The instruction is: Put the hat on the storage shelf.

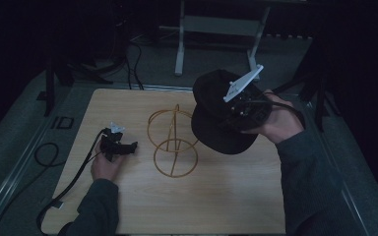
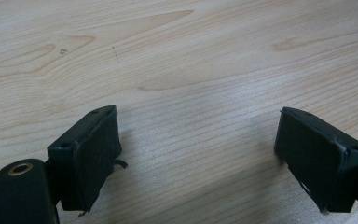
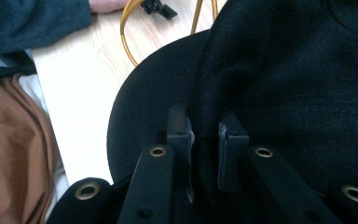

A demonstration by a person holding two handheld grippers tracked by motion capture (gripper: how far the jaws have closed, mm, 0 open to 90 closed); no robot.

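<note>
Just right of the gold stand (image 1: 173, 142), right gripper (image 3: 204, 154) clenched on the black cap (image 1: 219, 115), best lowered crown-first over the top loop, left gripper (image 2: 205, 154) released, resting left on the table (image 1: 202, 201).

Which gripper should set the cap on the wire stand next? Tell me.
Right, probably. The right gripper is already shut on the black cap, held just beside the gold wire stand. The left gripper rests open on the table, holding nothing.
</note>
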